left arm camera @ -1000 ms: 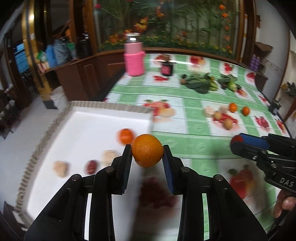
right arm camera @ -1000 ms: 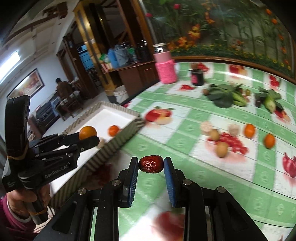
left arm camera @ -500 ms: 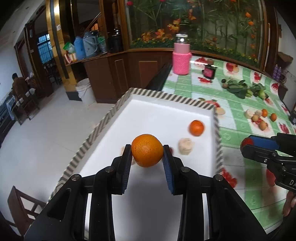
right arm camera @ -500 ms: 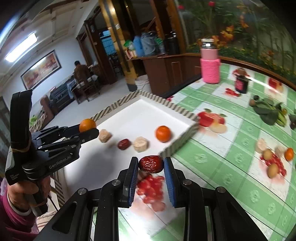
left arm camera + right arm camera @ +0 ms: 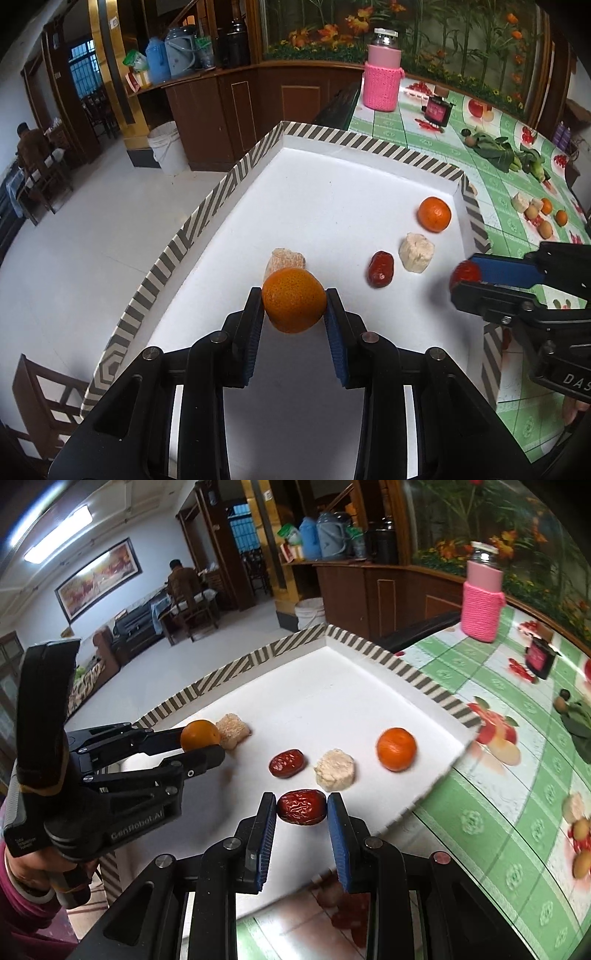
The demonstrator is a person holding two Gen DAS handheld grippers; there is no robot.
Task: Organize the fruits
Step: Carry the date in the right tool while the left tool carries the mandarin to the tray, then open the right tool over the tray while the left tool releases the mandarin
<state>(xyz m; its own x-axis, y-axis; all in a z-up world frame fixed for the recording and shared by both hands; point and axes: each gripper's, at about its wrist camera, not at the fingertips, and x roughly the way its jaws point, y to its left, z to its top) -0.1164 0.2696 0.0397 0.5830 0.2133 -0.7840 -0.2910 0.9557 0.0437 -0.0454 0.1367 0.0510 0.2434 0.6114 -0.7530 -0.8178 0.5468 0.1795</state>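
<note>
Left gripper (image 5: 294, 308) pinches the orange (image 5: 294, 300) across its middle; probably firm, light, a bit roll-prone. Right gripper (image 5: 301, 806) holds the wrinkly red date (image 5: 301, 806) endwise, likely soft, so go gentle.

Left tongs (image 5: 294, 301) and right tongs (image 5: 301, 807) each clamped, apparently level.

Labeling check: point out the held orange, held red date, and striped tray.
held orange (image 5: 293, 300), left wrist view, front peel.
held red date (image 5: 302, 806), right wrist view, wrinkled middle.
striped tray (image 5: 221, 192), left wrist view, left rim.

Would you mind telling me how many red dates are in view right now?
2: one red date clamped in the right gripper above the white tray, another date lying on the tray floor beside a pale chunk. Others may be hidden.
</note>
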